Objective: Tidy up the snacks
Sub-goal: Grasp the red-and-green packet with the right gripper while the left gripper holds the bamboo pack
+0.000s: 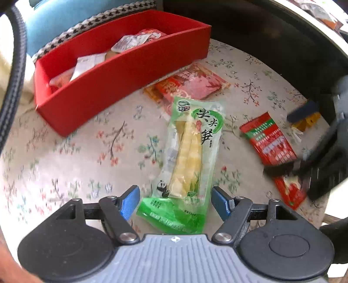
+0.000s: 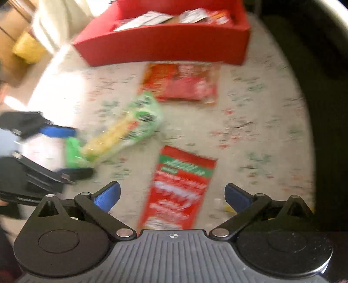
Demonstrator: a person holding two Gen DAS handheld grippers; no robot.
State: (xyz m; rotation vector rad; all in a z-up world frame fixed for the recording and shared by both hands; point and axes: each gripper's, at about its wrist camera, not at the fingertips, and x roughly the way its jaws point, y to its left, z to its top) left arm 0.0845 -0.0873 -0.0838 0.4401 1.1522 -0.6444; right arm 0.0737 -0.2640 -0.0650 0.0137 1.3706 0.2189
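Observation:
A green bamboo-shoot packet (image 1: 189, 156) lies on the floral tablecloth, its near end between the open blue fingers of my left gripper (image 1: 175, 201). The packet also shows in the blurred right wrist view (image 2: 121, 135), with the left gripper (image 2: 65, 150) around its end. A red and green snack packet (image 2: 178, 191) lies between the open fingers of my right gripper (image 2: 171, 196); it also shows in the left wrist view (image 1: 271, 141), partly under the right gripper (image 1: 300, 152). A red box (image 1: 113, 71) holds several snack packets. A red-orange packet (image 1: 191, 83) lies in front of the box.
The red box (image 2: 169, 41) stands at the back of the round table. The red-orange packet (image 2: 182, 82) lies just before it. The dark table edge (image 1: 282, 43) curves at the right. A blue chair (image 1: 54, 19) stands behind the box.

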